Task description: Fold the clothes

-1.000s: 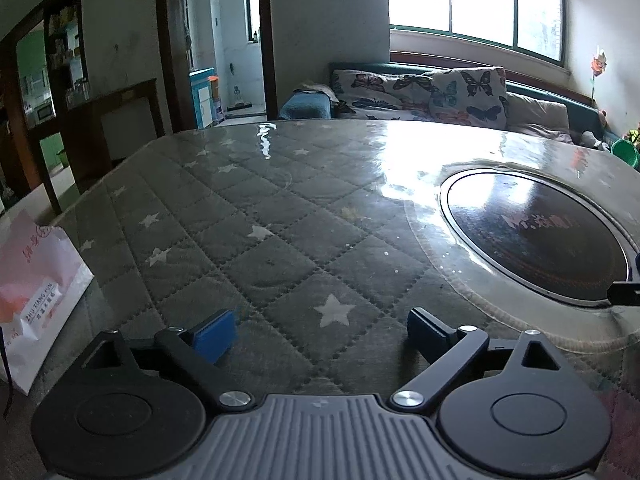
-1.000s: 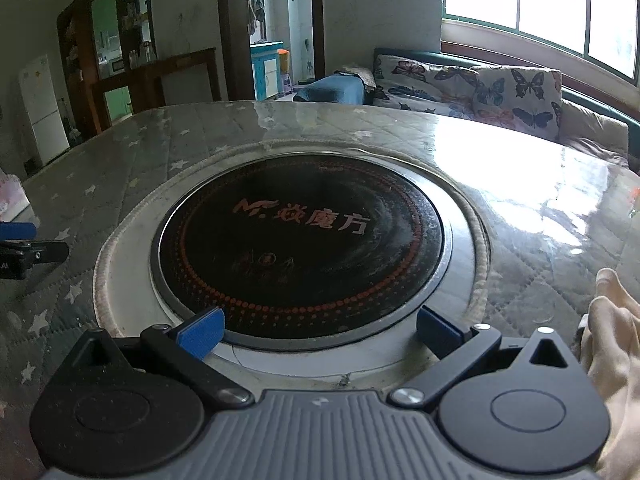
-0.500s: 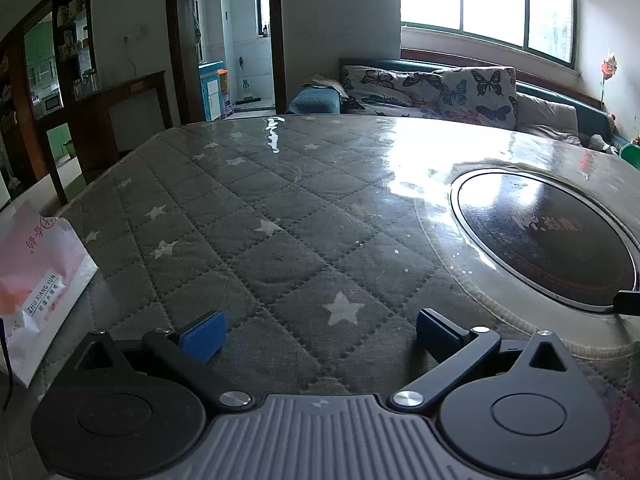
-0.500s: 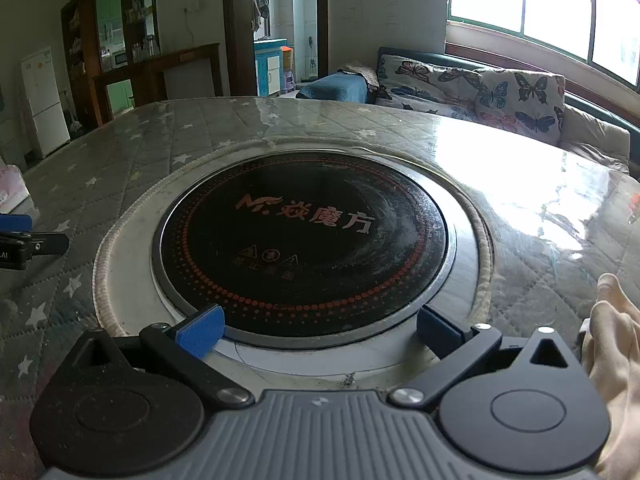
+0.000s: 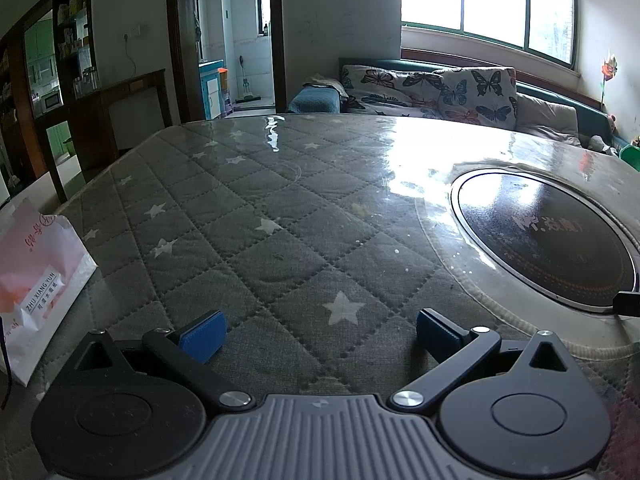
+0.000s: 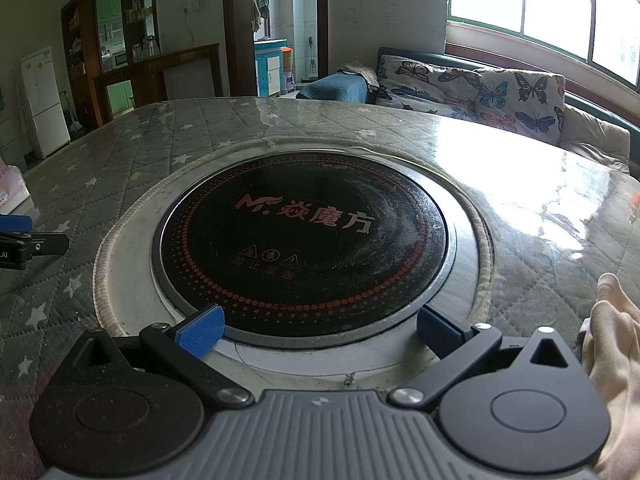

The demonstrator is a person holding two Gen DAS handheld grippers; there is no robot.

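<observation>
A cream-coloured garment (image 6: 618, 344) lies bunched at the right edge of the right wrist view, just right of my right gripper (image 6: 318, 330). That gripper is open over the near rim of the round black cooktop (image 6: 304, 236), nothing between its blue pads. My left gripper (image 5: 320, 330) is open wide above the grey star-quilted table cover (image 5: 260, 220), also holding nothing. The garment does not show in the left wrist view. A tip of the left gripper (image 6: 24, 236) shows at the left edge of the right wrist view.
A pink and white packet (image 5: 36, 280) stands at the table's left edge. The black cooktop (image 5: 540, 240) sits in the table to the right of the left gripper. A sofa with butterfly cushions (image 5: 440, 88) is beyond the table's far edge.
The left gripper's jaws have spread a little wider. Both views have shifted only slightly; the garment has not moved.
</observation>
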